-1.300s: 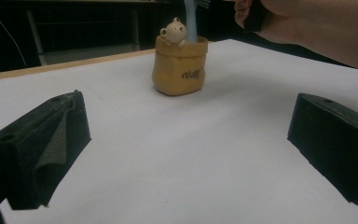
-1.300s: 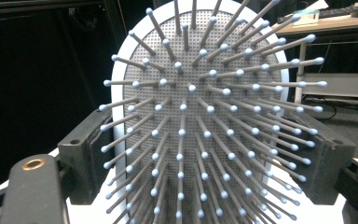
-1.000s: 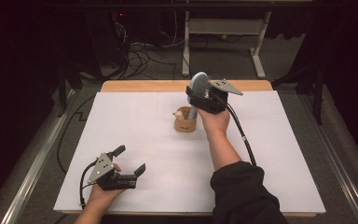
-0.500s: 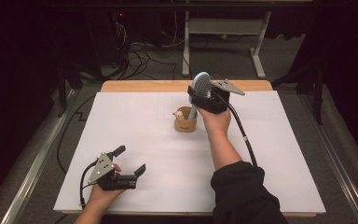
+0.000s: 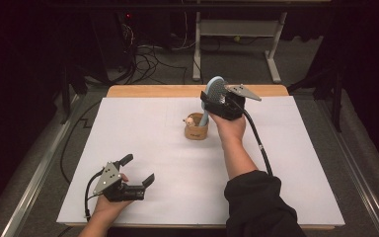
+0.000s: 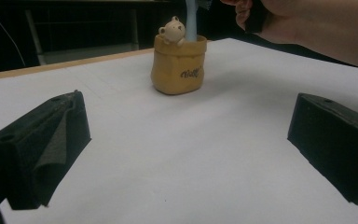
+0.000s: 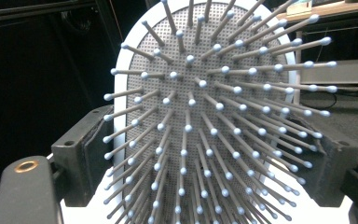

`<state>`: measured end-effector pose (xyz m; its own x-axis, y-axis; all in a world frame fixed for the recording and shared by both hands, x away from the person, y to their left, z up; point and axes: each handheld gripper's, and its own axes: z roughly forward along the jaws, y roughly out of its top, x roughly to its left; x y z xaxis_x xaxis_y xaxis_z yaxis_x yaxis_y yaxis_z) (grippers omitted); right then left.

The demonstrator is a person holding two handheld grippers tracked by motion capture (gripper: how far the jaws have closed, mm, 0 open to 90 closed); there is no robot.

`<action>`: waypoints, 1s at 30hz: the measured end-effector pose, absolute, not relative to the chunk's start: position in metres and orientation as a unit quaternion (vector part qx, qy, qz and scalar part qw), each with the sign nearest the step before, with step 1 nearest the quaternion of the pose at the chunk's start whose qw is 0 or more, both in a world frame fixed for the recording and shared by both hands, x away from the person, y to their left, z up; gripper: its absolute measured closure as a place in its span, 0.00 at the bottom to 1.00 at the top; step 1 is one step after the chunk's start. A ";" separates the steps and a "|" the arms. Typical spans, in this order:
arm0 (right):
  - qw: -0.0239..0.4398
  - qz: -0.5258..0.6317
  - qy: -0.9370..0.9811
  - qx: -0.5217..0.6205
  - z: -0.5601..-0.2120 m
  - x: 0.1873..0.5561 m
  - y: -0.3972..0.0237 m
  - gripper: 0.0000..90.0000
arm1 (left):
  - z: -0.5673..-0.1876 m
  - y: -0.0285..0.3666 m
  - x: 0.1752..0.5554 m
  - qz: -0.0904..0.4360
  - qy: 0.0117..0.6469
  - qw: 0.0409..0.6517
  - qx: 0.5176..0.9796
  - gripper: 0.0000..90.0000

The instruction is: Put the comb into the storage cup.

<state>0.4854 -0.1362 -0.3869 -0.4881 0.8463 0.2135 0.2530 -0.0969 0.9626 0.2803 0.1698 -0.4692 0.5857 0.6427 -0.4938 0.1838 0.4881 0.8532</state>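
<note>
Blue plastic identifies the hairbrush (image 5: 214, 94), which stands handle-down in the tan bear-trimmed holder (image 5: 196, 129) near the far middle of the white surface (image 5: 301, 163). Your right tool (image 5: 220, 101) sits around the brush head with its jaws spread wide on either flank; the right gripper view puts both jaws beside the head (image 7: 205, 116), but you cannot confirm whether the pads press on it. Judge the placement as essentially complete: the handle is seated, and release and withdrawal remain. Your left tool (image 5: 137, 170) rests open and empty near the front left edge. The handle's depth inside the holder is hidden, and the bristles mask the pad contact.
</note>
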 end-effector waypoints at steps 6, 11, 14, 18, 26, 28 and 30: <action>0.242 0.595 0.627 0.442 -0.386 0.486 -0.138 0.19 | -0.469 0.169 0.280 0.152 0.428 0.749 0.482 0.00; 0.245 0.592 0.627 0.444 -0.386 0.486 -0.139 0.18 | -0.469 0.169 0.280 0.152 0.429 0.749 0.481 0.00; 0.244 0.591 0.626 0.447 -0.386 0.487 -0.139 0.18 | -0.469 0.169 0.280 0.152 0.429 0.749 0.483 0.00; 0.244 0.590 0.626 0.448 -0.386 0.487 -0.139 0.19 | -0.469 0.169 0.280 0.152 0.428 0.749 0.481 0.00; 0.243 0.591 0.624 0.449 -0.387 0.488 -0.139 0.17 | -0.469 0.169 0.280 0.152 0.428 0.750 0.481 0.00; 0.244 0.591 0.625 0.449 -0.387 0.488 -0.139 0.17 | -0.469 0.169 0.280 0.152 0.428 0.750 0.481 0.00; 0.245 0.589 0.625 0.450 -0.387 0.488 -0.139 0.17 | -0.469 0.169 0.280 0.152 0.428 0.750 0.481 0.00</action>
<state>0.4877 -0.1389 -0.3874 -0.4754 0.8509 0.2236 0.2726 -0.0991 0.9570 0.2800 0.1691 -0.4691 0.5874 0.6396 -0.4958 0.1845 0.4906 0.8516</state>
